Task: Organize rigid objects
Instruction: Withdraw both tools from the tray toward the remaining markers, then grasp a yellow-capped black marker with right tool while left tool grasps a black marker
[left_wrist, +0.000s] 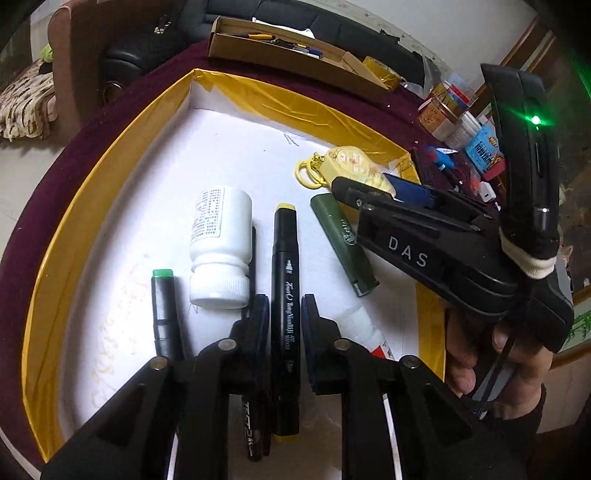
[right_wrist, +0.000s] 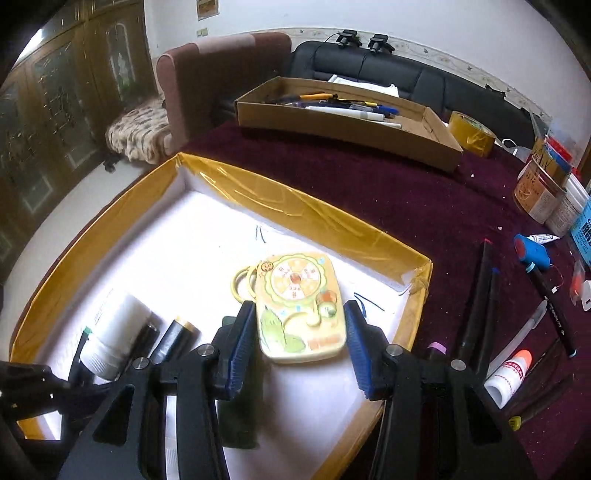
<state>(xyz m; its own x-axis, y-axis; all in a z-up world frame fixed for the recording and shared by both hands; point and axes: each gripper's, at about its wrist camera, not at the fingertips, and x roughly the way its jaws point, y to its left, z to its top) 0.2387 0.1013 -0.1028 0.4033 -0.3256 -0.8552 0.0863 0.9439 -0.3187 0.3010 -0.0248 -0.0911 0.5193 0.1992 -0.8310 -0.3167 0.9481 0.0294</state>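
A yellow-taped white tray (left_wrist: 110, 155) (right_wrist: 221, 173) holds a white pill bottle (left_wrist: 221, 243) (right_wrist: 118, 332), a green-capped marker (left_wrist: 164, 306), a yellow-capped black art marker (left_wrist: 284, 295), a green lighter (left_wrist: 343, 243) and a yellow toy game (left_wrist: 351, 166) (right_wrist: 299, 306). My left gripper (left_wrist: 284, 314) is open, its fingers on either side of the black art marker. My right gripper (right_wrist: 295, 343) (left_wrist: 369, 192) is open, its blue pads on either side of the yellow toy, not touching it.
A cardboard box (right_wrist: 343, 122) with pens stands at the back on the maroon tablecloth (right_wrist: 369, 192). A tape roll (right_wrist: 471, 133), jars (right_wrist: 539, 192), loose pens (right_wrist: 476, 306) and a glue bottle (right_wrist: 509, 373) lie right of the tray. A white glue tube (left_wrist: 369, 332) lies in the tray.
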